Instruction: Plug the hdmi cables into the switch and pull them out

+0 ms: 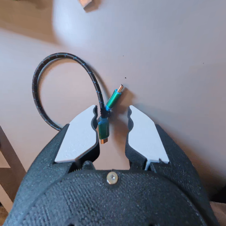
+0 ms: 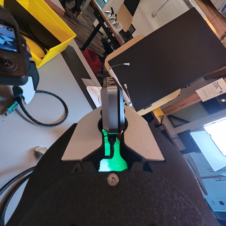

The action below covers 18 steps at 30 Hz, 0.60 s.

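Printed paper notice [image 2: 210, 90] on a wooden beam [image 2: 181, 105]; wording left uncopied

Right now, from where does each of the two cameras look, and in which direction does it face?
Left wrist view: it sits on the left hand-held gripper, facing down at the white table; its open white fingers straddle the short green-ended HDMI cable.
Right wrist view: it sits on the right hand-held gripper, facing outward across the room; its fingers clamp the black switch, raised with ports at its far end.
Shared: the same cable and the left hand-held gripper appear at the right view's left edge.
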Each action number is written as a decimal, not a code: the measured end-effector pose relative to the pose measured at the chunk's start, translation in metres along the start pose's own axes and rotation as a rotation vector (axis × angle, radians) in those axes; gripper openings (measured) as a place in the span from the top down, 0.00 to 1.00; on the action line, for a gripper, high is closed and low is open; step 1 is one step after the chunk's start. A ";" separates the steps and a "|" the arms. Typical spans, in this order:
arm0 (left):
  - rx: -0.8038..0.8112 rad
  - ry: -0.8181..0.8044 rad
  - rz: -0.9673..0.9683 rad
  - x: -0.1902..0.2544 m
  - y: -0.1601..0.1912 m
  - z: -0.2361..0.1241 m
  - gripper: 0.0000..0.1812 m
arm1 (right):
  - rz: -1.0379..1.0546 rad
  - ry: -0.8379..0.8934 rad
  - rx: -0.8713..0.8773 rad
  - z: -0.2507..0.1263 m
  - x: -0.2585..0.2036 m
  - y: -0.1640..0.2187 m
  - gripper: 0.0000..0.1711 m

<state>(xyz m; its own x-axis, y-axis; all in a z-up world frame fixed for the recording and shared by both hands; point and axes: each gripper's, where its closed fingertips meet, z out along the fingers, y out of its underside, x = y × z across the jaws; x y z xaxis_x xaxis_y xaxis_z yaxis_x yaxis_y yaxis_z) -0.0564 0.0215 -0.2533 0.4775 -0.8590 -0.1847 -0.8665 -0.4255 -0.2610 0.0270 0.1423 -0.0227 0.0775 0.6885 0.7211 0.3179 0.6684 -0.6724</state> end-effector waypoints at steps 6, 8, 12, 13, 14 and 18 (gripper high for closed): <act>0.080 0.017 0.020 0.001 -0.013 0.006 0.84 | 0.001 -0.009 0.004 0.001 -0.002 0.000 0.86; 0.096 0.037 -0.003 0.002 -0.015 0.007 0.84 | 0.000 -0.013 0.006 0.001 -0.003 0.000 0.86; 0.136 0.072 -0.034 0.002 -0.014 0.006 0.86 | -0.008 -0.029 0.017 0.002 -0.007 -0.002 0.86; 0.156 0.067 -0.052 -0.001 -0.014 0.005 0.86 | -0.016 -0.034 0.023 0.002 -0.009 -0.003 0.86; 0.191 0.055 -0.084 -0.007 -0.015 0.002 0.86 | -0.026 -0.038 0.030 0.002 -0.010 -0.004 0.86; 0.425 -0.092 -0.280 -0.052 -0.020 -0.043 0.87 | -0.052 -0.045 0.052 0.001 -0.013 -0.008 0.86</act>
<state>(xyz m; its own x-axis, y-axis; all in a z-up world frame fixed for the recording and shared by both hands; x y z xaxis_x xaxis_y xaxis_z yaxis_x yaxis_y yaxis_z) -0.0704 0.0626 -0.1979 0.7098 -0.6923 -0.1304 -0.5773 -0.4655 -0.6709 0.0228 0.1280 -0.0270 0.0192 0.6636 0.7478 0.2707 0.7166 -0.6429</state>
